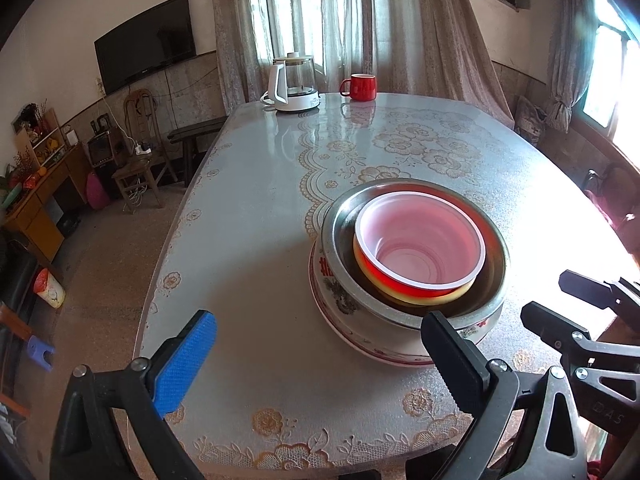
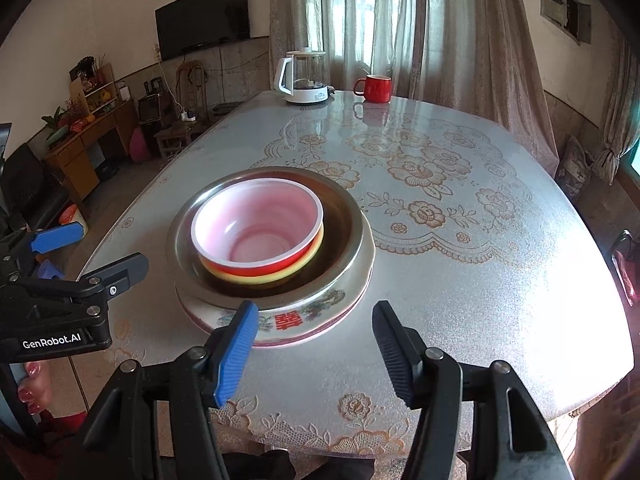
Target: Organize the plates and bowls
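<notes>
left gripper: jaws wide open, empty, above the table's near edge.
right gripper: jaws parted, nothing between them, just short of the stack.
stack: red bowl in yellow bowl, in steel bowl, on floral plate, near the near edge of the table.
risk: likely a nudge tips the off-centre bowls or slides the stack over the edge.

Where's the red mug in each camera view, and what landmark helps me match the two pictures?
Left wrist view: red mug at the table's far edge, top centre, right of the kettle.
Right wrist view: red mug at the far edge, top centre, again right of the kettle.
Shared landmark: the wall TV, upper left.
</notes>
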`<state>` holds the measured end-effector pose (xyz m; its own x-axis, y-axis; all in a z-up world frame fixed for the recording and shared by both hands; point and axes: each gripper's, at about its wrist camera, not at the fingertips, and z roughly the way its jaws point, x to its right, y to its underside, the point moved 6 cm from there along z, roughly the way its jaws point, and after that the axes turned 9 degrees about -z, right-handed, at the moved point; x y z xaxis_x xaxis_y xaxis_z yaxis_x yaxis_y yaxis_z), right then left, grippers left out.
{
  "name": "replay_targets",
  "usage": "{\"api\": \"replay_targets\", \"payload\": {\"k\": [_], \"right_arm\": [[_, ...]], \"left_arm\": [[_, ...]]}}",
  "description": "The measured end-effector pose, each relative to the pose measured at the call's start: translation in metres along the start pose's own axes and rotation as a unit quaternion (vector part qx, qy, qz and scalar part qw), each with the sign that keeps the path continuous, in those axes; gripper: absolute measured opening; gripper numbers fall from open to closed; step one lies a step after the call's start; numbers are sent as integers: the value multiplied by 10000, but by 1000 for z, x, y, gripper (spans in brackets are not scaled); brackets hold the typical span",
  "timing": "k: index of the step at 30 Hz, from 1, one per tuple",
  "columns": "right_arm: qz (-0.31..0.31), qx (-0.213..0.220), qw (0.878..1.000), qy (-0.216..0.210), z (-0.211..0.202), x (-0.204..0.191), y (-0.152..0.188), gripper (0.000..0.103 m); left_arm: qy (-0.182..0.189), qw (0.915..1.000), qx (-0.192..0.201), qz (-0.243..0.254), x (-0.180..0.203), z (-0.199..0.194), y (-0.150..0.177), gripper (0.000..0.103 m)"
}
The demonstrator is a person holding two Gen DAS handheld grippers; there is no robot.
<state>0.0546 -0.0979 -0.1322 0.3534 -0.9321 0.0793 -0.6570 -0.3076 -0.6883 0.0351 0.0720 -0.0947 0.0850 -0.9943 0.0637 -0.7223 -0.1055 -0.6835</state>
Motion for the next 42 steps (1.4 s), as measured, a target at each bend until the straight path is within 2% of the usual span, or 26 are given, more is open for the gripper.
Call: {"api": "replay_targets", "payload": {"k": [5, 11, 42], "right_arm": [[-141, 32, 9999, 4, -4, -8, 2, 60], [-352, 22, 9994, -65, -1, -19, 1, 60], [-329, 2, 9994, 61, -1, -22, 2, 60]], "left_arm": [[64, 9999, 68, 123, 4, -6, 4, 103], [-44, 10000, 1, 65, -3, -3, 9, 103], [82, 9999, 91, 56, -5, -7, 9, 103]]}}
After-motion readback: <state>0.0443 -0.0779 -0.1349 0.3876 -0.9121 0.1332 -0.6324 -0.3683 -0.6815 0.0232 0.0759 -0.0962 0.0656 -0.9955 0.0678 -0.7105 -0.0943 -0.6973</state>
